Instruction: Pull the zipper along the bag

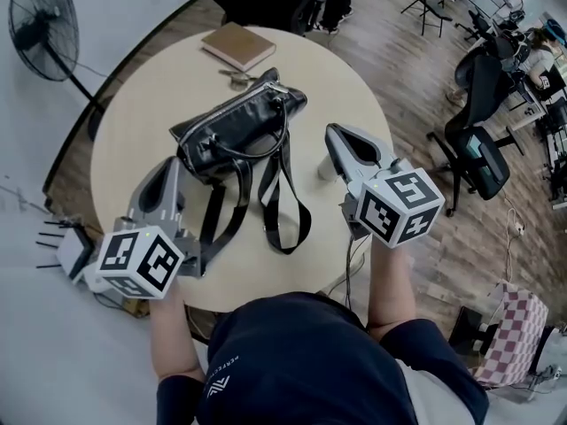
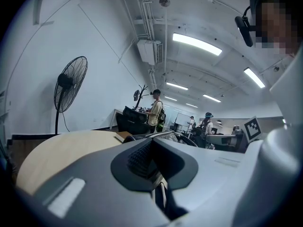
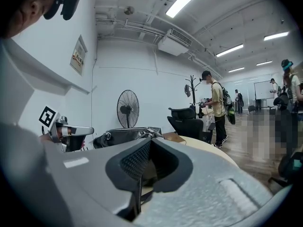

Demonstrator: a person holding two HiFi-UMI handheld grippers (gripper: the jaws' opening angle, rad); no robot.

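Left gripper (image 1: 168, 163) and right gripper (image 1: 333, 132) are both clenched on nothing, at 8 and 3 o'clock of the bag (image 1: 235, 124). The table (image 1: 146, 87) has open room toward 10 o'clock, and a book (image 1: 237, 45) sits by the 12 o'clock edge.

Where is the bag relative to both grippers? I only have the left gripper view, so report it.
Observer: In the head view the black bag lies on the round table between them. The left gripper is close by its left end, and the right gripper is off to its right, apart from it.
Operator: Confirm the right gripper's state.
Observer: The right gripper view shows it shut, with nothing between its jaws.
Operator: Give me the straps.
Observer: The straps trail off the bag toward the person and lie on the table.
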